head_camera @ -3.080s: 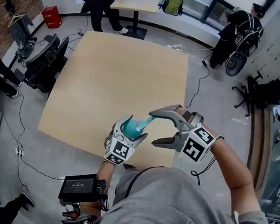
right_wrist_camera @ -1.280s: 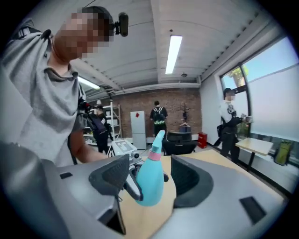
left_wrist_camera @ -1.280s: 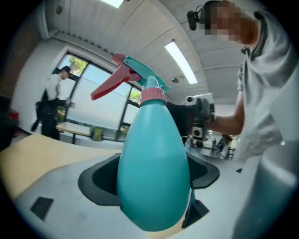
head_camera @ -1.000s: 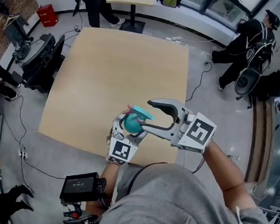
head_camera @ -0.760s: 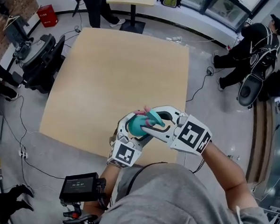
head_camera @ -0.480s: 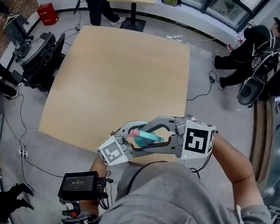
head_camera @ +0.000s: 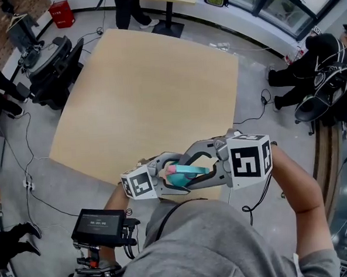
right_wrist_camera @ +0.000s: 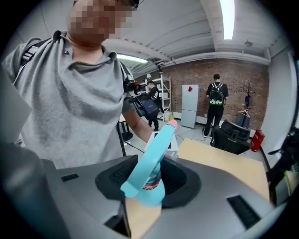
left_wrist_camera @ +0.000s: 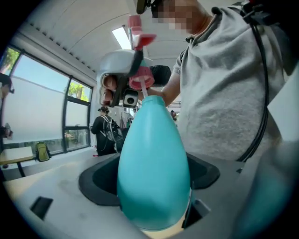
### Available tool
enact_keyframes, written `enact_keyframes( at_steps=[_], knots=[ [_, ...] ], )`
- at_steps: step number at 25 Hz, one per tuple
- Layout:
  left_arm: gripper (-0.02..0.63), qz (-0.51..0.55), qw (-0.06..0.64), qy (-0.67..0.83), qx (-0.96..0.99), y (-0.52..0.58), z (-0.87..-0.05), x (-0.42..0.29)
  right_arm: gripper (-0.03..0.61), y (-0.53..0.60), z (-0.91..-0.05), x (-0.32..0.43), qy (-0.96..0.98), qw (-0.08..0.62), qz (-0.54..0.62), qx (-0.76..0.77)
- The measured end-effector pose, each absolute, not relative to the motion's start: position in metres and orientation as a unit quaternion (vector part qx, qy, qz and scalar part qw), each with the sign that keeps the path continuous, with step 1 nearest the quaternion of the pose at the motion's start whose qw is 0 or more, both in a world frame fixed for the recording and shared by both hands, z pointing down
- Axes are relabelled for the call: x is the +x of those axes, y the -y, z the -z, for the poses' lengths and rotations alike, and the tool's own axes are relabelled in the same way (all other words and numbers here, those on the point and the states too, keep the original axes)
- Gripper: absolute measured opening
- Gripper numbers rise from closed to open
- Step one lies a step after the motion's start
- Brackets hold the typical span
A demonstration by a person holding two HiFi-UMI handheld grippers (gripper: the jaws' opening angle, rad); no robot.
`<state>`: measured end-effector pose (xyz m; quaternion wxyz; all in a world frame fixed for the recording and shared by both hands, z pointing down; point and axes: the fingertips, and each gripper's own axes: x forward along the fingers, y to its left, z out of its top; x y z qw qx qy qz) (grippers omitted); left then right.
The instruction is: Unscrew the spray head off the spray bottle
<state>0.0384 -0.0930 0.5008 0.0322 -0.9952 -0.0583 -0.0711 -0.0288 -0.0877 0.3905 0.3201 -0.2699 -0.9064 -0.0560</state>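
Head view: drawn closer in, left gripper (left_wrist_camera: 149, 179) fingers pinch bottle (left_wrist_camera: 152, 144), right gripper (right_wrist_camera: 148, 182) fingers freshly closed on spray head (right_wrist_camera: 153, 151).

Above the near edge of the wooden table (head_camera: 147, 90), the left gripper (head_camera: 173, 177) and right gripper (head_camera: 186, 173) met from opposite sides on a teal spray bottle (head_camera: 193, 170), held clear of the tabletop; the right jaws had just been closing round it

Teal spray bottle (left_wrist_camera: 152, 163), pink-nozzled spray head (right_wrist_camera: 152, 156) attached
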Motion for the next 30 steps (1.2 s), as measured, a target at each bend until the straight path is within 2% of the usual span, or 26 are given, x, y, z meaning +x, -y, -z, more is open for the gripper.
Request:
enact_keyframes(
  at_steps=[7, 15, 17, 22, 30],
  knots=[
    [0.405, 0.068, 0.004, -0.097, -0.993, 0.154, -0.553, 0.028, 0.149, 0.142, -0.379, -0.028, 0.928, 0.321, 0.1, -0.161],
    [0.405, 0.114, -0.094, -0.293, -0.945, 0.225, -0.665, -0.008, 0.149, 0.212, -0.378, -0.017, 0.947, 0.303, 0.105, 0.017],
    [0.405, 0.117, -0.118, -0.326, -0.931, 0.235, -0.686, -0.017, 0.149, 0.236, -0.389, -0.008, 0.937, 0.318, 0.117, 0.081],
    [0.405, 0.139, -0.141, -0.365, -0.91, 0.233, -0.722, -0.037, 0.149, 0.274, -0.459, 0.006, 0.883, 0.395, 0.179, 0.179],
    [0.407, 0.144, -0.125, -0.385, -0.903, 0.225, -0.745, -0.045, 0.149, 0.277, -0.632, -0.003, 0.837, 0.495, 0.161, 0.17]
  ],
)
